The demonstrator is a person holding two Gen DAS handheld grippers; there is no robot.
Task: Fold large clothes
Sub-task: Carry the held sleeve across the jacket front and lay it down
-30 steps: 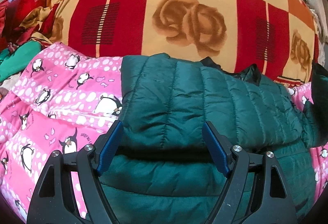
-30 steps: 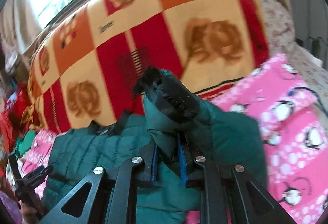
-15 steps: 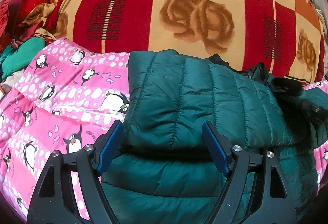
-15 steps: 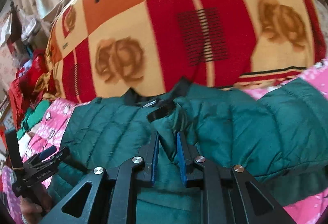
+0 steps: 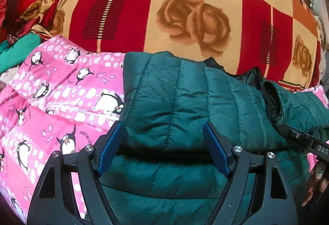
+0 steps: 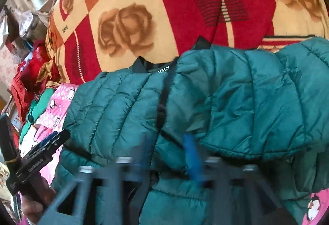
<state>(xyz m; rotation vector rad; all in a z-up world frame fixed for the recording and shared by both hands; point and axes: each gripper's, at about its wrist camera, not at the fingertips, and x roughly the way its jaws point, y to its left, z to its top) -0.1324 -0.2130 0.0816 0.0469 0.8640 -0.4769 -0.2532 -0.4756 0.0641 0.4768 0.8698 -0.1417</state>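
Note:
A dark green quilted puffer jacket (image 5: 185, 97) lies on a pink penguin-print quilt (image 5: 51, 101), both sleeves folded in over its body. My left gripper (image 5: 162, 146) is open and empty, just in front of the folded left sleeve. The jacket fills the right wrist view (image 6: 226, 105), with its black collar (image 6: 144, 65) at the far edge. My right gripper (image 6: 168, 153) is motion-blurred at the jacket's middle; its blue pads (image 6: 192, 155) stand apart with cloth between them. It shows at the right edge of the left wrist view (image 5: 304, 140).
A red, orange and cream rose-print blanket (image 5: 185, 9) rises behind the jacket. A heap of red and green clothes (image 5: 18, 19) lies at the far left. The left gripper shows in the right wrist view (image 6: 41, 153).
My right gripper carried the right sleeve across and laid it on the jacket's body, and its jaws have spread from shut. The left gripper stayed open and shifted slightly.

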